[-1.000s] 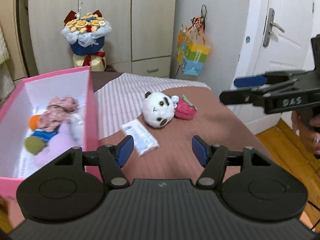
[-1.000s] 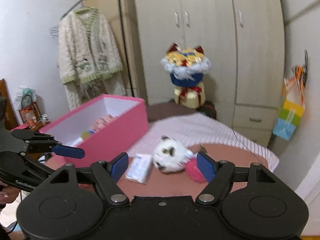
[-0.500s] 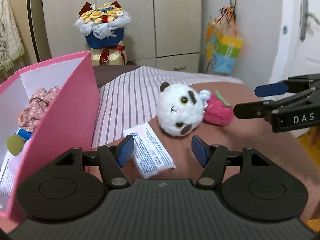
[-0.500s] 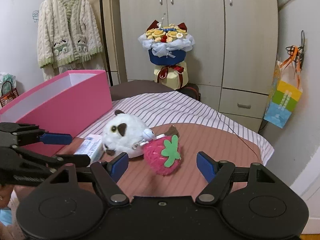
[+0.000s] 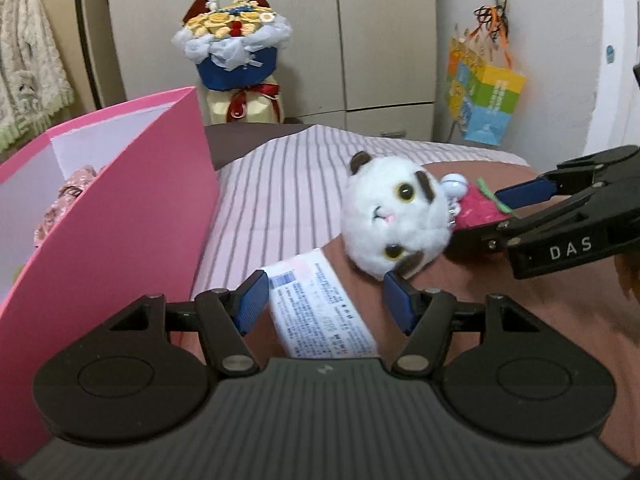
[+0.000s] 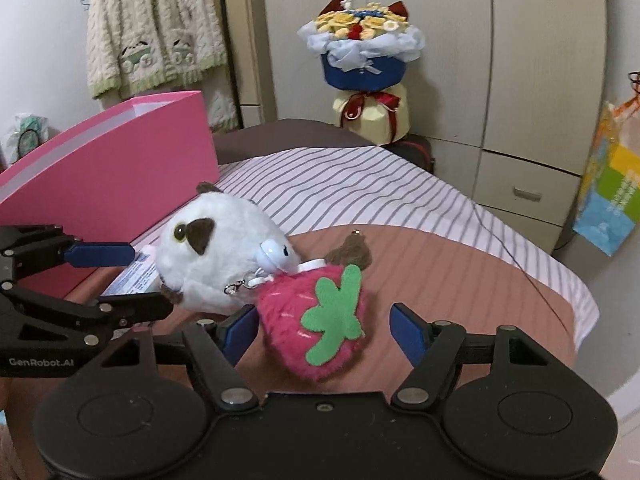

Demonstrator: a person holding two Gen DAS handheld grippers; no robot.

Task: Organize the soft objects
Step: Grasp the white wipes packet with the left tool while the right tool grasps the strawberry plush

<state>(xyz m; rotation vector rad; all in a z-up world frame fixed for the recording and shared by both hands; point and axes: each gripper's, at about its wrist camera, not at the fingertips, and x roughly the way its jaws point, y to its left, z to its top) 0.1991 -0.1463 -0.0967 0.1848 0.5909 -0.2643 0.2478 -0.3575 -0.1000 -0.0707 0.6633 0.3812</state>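
A white tissue pack [image 5: 320, 308] lies on the brown bed cover between the open fingers of my left gripper [image 5: 324, 304]. A white plush cat head [image 5: 396, 220] lies just beyond it, also in the right wrist view [image 6: 220, 256]. A pink plush strawberry [image 6: 316, 320] with a green leaf lies between the open fingers of my right gripper [image 6: 324, 332]; it shows partly in the left wrist view [image 5: 476, 212]. A pink box [image 5: 120, 216] with soft items inside stands at the left.
A flower bouquet [image 5: 236, 56] stands against the wardrobe behind the bed. A colourful paper bag [image 5: 480, 96] hangs at the right. A knitted cardigan [image 6: 156, 24] hangs at the back left. A striped sheet [image 6: 360, 184] covers the far bed part.
Both grippers have moved forward and down: the left one now straddles the tissue pack, the right one now straddles the strawberry. Both stayed open.
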